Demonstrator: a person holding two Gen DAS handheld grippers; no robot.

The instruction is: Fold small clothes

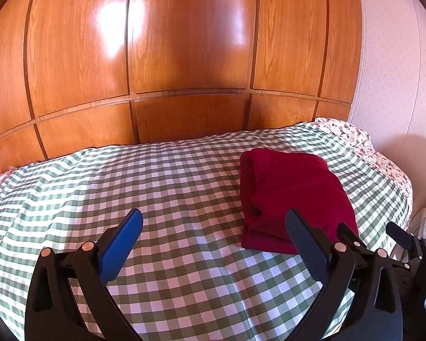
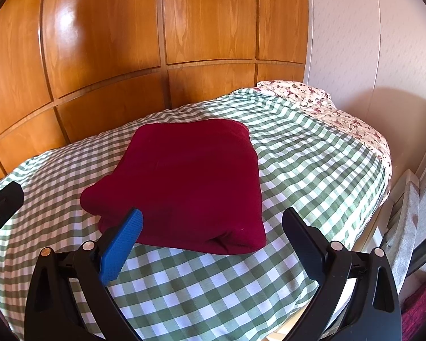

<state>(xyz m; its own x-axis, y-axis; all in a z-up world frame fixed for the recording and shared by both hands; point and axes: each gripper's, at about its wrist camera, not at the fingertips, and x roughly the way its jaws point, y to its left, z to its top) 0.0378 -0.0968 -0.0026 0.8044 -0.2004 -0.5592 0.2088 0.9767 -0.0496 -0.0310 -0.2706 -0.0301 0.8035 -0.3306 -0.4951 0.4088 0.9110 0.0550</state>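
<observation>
On the bed, a dark red garment (image 2: 184, 182) lay folded into a thick, neat bundle on the green and white checked cover (image 2: 201, 284). It sat toward the right side of the bed, nearer the flowered sheet (image 2: 352, 119) than the far left end. I could not tell what kind of clothing it was, since it was all folded up.

The right gripper (image 2: 213, 224) hung low over the cover, pointing straight at the near edge of the bundle. Its two fingers were spread wide apart and held nothing. The blue pad (image 2: 122, 244) of one finger sat in front of the bundle's near left corner, but whether it touched the cloth was hard to say.

The left gripper (image 1: 213, 224) was further left, over a bare part of the cover. Its fingers were spread wide too, with nothing between them. From its camera the red bundle lay ahead and to the right, partly behind its right finger.

A shiny wooden wall (image 1: 184, 56) of square panels stood behind the bed. A pale wall (image 2: 369, 42) stood at the right.
</observation>
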